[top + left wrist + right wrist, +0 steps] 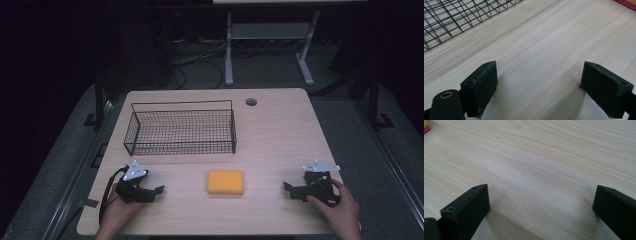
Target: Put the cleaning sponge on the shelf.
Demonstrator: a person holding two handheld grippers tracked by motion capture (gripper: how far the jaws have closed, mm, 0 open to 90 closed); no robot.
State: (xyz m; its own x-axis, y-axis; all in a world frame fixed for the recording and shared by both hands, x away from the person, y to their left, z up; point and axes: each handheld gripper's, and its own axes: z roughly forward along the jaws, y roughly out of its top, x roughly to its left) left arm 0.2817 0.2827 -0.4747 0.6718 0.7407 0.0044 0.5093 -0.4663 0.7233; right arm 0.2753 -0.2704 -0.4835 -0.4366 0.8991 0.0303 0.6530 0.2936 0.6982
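With both grippers' jaws spread and empty near the table's point(280, 130) front corners, the sponge point(225, 181) between them is best approached squarely, then carried to the basket point(181, 131) by the back edge

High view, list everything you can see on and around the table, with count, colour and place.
Light wooden table: one, pale wood, centre of the high view, with a round cable hole near its far edge.
Black wire mesh basket: one, black, far left part of the table, nothing inside.
Orange rectangular sponge: one, orange, near middle of the table, between the two tools.
White metal stand: one, white, on the floor beyond the table.
Left tool: one, black with grey plate, near left, jaws open on bare wood.
Right tool: one, black with grey plate, near right, jaws open.
Hands: two, each holding a tool.
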